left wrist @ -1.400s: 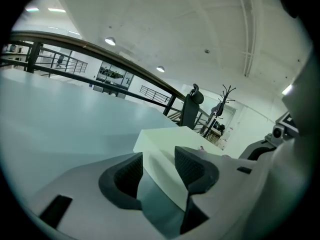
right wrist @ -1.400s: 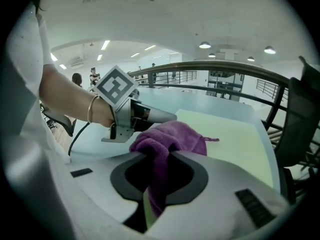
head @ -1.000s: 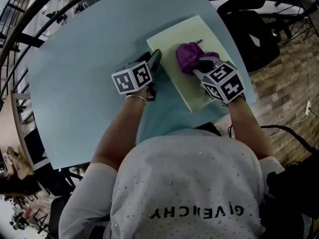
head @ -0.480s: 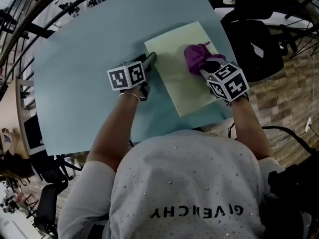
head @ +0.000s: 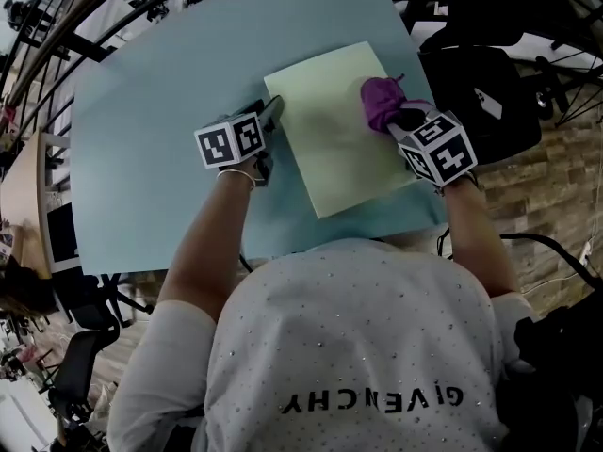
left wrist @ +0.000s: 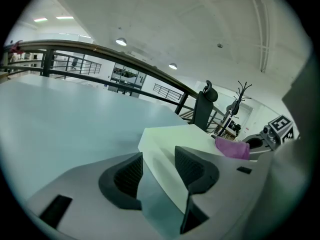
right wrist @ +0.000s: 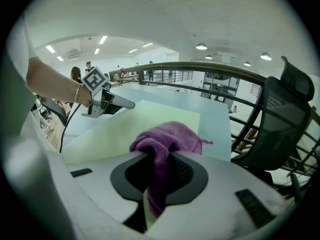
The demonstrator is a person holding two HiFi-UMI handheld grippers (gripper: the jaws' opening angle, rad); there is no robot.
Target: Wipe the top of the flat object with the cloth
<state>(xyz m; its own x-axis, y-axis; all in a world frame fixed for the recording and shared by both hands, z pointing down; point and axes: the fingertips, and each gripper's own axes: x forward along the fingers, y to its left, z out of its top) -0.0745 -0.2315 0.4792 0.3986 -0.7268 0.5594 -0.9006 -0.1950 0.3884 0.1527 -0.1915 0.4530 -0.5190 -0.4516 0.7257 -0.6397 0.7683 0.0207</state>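
A pale green flat board [head: 330, 144] lies on the light blue table [head: 151, 102]. A purple cloth [head: 380, 100] rests on the board's top near its right edge, and my right gripper [head: 397, 117] is shut on it; in the right gripper view the cloth [right wrist: 167, 136] hangs bunched between the jaws of that gripper [right wrist: 160, 171]. My left gripper [head: 270, 113] sits at the board's left edge near its far corner. In the left gripper view this gripper [left wrist: 155, 166] is open, and the board's edge [left wrist: 160, 156] runs between its jaws.
A black office chair [head: 480, 73] stands just past the table's right side, close to the right gripper. A dark railing [head: 57, 36] curves around the table's far side. Wood floor [head: 556, 186] lies to the right.
My right gripper has slid the purple cloth from the middle of the board toward its right edge. The left gripper stays at the board's left edge.
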